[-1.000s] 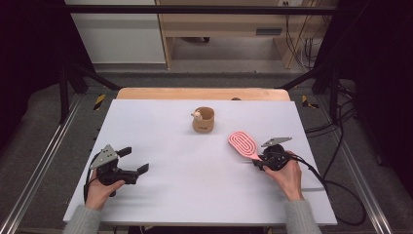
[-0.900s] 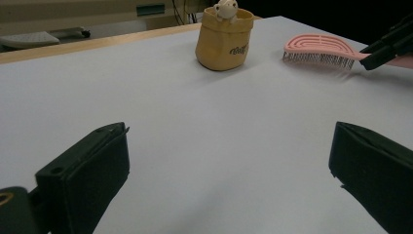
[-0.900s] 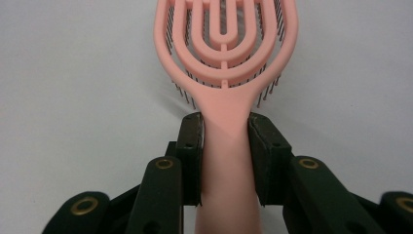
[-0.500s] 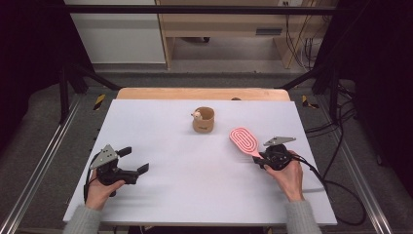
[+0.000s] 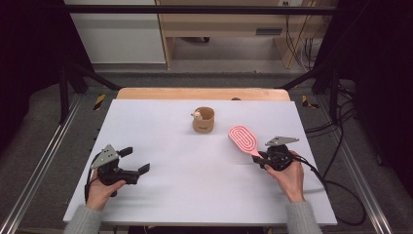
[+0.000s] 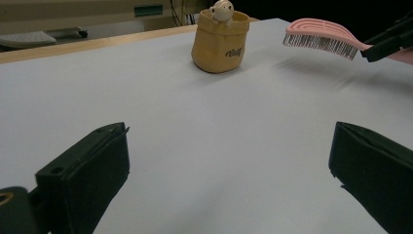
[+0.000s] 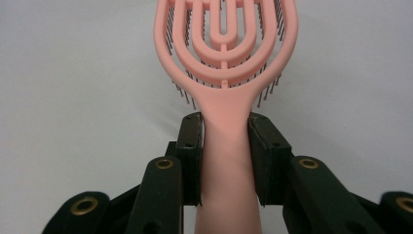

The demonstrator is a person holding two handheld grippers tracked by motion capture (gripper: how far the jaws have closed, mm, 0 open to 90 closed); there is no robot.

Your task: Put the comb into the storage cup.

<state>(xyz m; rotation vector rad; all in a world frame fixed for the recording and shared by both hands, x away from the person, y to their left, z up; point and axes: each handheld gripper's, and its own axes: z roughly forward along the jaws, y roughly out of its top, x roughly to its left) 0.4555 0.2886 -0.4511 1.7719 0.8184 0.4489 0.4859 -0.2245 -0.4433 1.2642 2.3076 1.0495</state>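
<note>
Near the tabletop's point(image 5: 160, 122) right edge, right tool point(image 5: 259, 159) clamps the pink hairbrush point(image 5: 243, 139) by its handle, head lifted | looks light, stiff plastic, smooth: handle's the spot | left tool point(image 5: 136, 161) wide, empty, near-left corner.

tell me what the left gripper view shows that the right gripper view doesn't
Left gripper view alone: the tan cup with a small figure at its rim, the brush's bristles side-on and held off the white table, and the left gripper with jaws wide apart and nothing between them.

Right gripper view alone: the right gripper with both jaws pressed against the brush's handle, seen close from behind.

Both: the pink hairbrush and the white tabletop.
</note>
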